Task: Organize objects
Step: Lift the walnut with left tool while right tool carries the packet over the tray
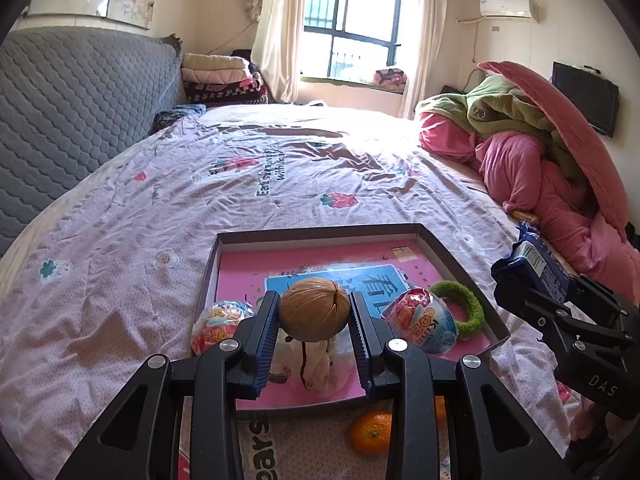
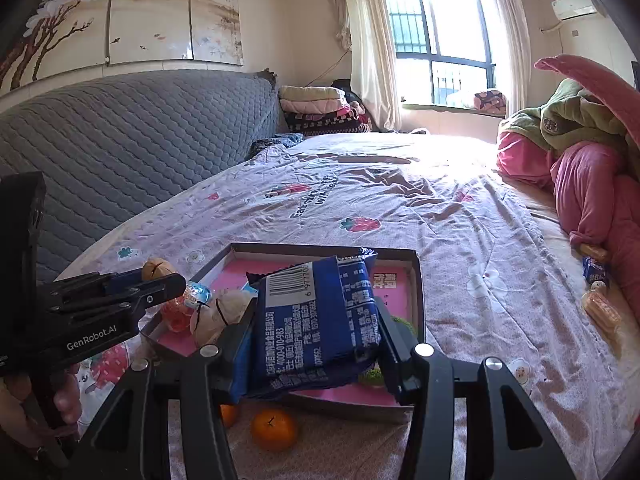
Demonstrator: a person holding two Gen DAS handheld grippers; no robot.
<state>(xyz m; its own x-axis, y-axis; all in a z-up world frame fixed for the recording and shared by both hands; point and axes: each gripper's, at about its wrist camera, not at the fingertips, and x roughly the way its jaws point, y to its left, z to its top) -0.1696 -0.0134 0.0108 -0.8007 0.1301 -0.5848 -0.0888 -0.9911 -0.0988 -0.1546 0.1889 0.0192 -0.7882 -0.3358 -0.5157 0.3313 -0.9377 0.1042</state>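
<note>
While my left gripper (image 1: pixel 313 312) is clamped on the walnut (image 1: pixel 313 309), both ribbed pads pressing its flanks, I hold it above the near half of the tray (image 1: pixel 320 232), right over the small plush toy (image 1: pixel 320 368). To set it down well, I think I should lower until the shell is just off the pink floor, choosing a bare patch beyond the toy, then part the fingers slowly so the round nut does not roll. Two foil-wrapped eggs (image 1: pixel 420 320) flank my fingers and a green ring (image 1: pixel 464 304) lies at the tray's right wall, so space is tight. My right gripper (image 2: pixel 316 320) is closed on the blue snack packet (image 2: pixel 316 312) over the tray's near edge; it should wait its turn. Tangerines (image 2: pixel 274 428) lie on the bedsheet (image 1: pixel 120 280) just outside the tray.
</note>
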